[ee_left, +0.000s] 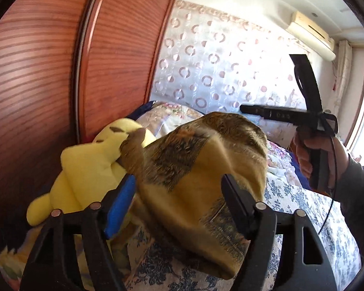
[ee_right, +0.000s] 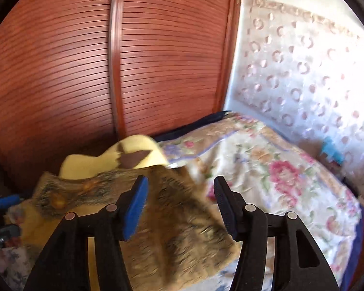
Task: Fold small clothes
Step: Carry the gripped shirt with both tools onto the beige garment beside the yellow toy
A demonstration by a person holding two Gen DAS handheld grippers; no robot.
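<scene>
A small mustard-yellow garment with dark brown patterned patches [ee_left: 196, 169] lies humped on the bed. My left gripper [ee_left: 179, 206] is open, and the cloth sits loose in the wide gap between its blue pad and black finger. In the right wrist view the same garment [ee_right: 182, 237] is blurred and spreads beneath my right gripper [ee_right: 182, 206], whose jaws stand apart with no pad pressing on the cloth. A hand [ee_left: 312, 155] holds that gripper's handle at the right of the left wrist view.
A yellow plush toy [ee_left: 89, 169] lies against the garment on the left, next to the red-brown slatted wardrobe doors [ee_left: 48, 72]. A floral quilt [ee_right: 278, 169] covers the bed behind. A blue-and-white flowered sheet [ee_left: 303, 206] lies in front, and a patterned curtain [ee_left: 218, 60] hangs at the back.
</scene>
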